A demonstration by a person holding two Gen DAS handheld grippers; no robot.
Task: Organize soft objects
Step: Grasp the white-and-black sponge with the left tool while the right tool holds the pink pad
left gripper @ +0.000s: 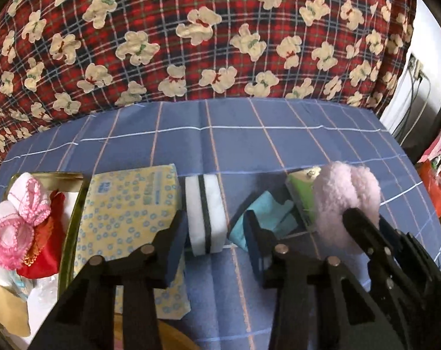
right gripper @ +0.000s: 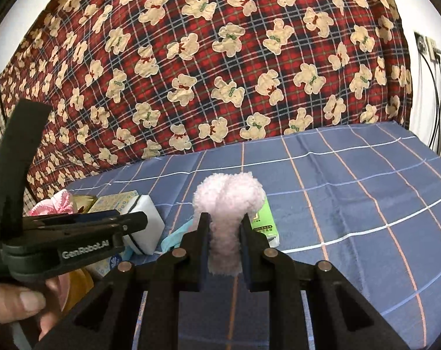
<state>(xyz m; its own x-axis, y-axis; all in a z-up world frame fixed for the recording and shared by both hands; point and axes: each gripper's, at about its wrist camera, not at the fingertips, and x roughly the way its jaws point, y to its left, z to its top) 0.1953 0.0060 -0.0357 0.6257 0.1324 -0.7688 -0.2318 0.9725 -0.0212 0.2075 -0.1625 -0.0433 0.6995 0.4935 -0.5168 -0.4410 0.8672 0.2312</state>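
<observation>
On blue check cloth (left gripper: 307, 145), far L: gold tin (left gripper: 74, 204) w/ pink knit bows (left gripper: 16, 218) + red pouch (left gripper: 45, 248) inside, other contents unclear. Just R of tin, yellow tissue pack (left gripper: 127, 204) lying flat, touching or nearly touching the sponge (left gripper: 204, 215) (white w/ dark stripe).

L gripper (left gripper: 217, 248): part open, fingers straddle the sponge's near end. L pad (left gripper: 178, 250) looks against sponge side; R pad (left gripper: 256, 248) apart from it, over a light blue cloth (left gripper: 267, 215). Not squeezing as far as visible. In R wrist view a hand (right gripper: 25, 300) holds this gripper's handle.

R of sponge: blue cloth bunched beside a green pack (right gripper: 264, 221), which sits behind the pink fluff.

R gripper (right gripper: 224, 250): closed tight on pink fluffy ball (right gripper: 229, 201), pads pinch its lower part, puffy top bulges above fingers. Whether lifted off the cloth, can't tell.

Behind all: red plaid bear blanket (right gripper: 220, 73) as backdrop. Far R: wall socket w/ cables (right gripper: 433, 58).
</observation>
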